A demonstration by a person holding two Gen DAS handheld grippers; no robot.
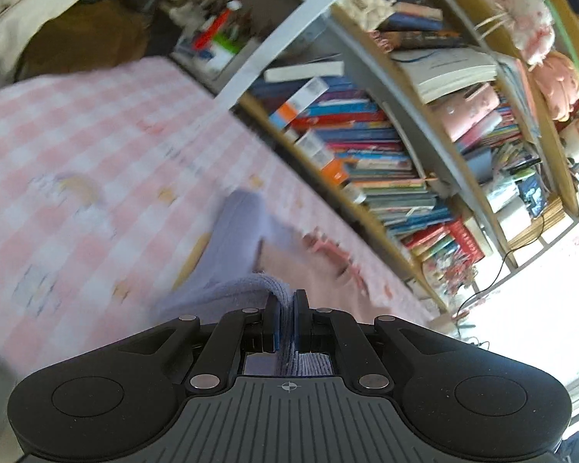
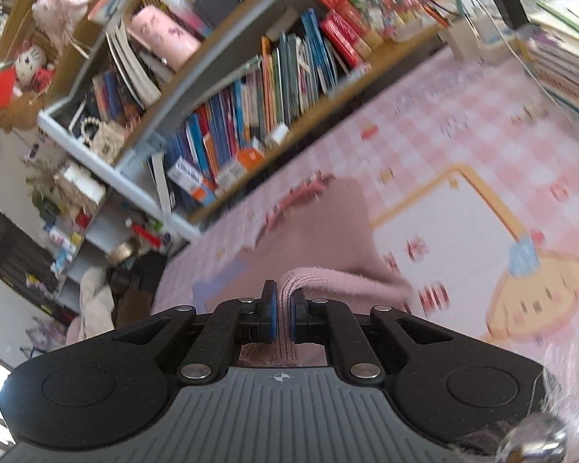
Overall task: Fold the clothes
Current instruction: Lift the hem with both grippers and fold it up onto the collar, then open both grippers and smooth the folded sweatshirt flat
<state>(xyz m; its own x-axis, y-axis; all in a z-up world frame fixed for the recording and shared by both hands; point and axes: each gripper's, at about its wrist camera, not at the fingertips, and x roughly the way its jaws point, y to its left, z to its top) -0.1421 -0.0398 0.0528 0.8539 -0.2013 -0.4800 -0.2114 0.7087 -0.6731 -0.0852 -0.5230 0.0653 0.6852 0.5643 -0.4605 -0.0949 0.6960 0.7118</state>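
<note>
Black two-finger left gripper [image 1: 285, 322] clenched on a lavender knitted garment edge [image 1: 251, 289]; black right gripper [image 2: 283, 318] pinching its pink knitted edge [image 2: 316, 276]. Garment hangs above pink checked tablecloth [image 1: 77, 127], beside crowded bookshelf [image 1: 366, 135].

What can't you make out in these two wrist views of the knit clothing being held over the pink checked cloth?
- Lavender knit garment, left wrist view: motion blur and the left gripper hide its type and extent.
- Pink knit garment, right wrist view: right gripper covers its near edge.
- Whether both are one item: unclear.
- Pink checked cloth: prints blurred.
</note>
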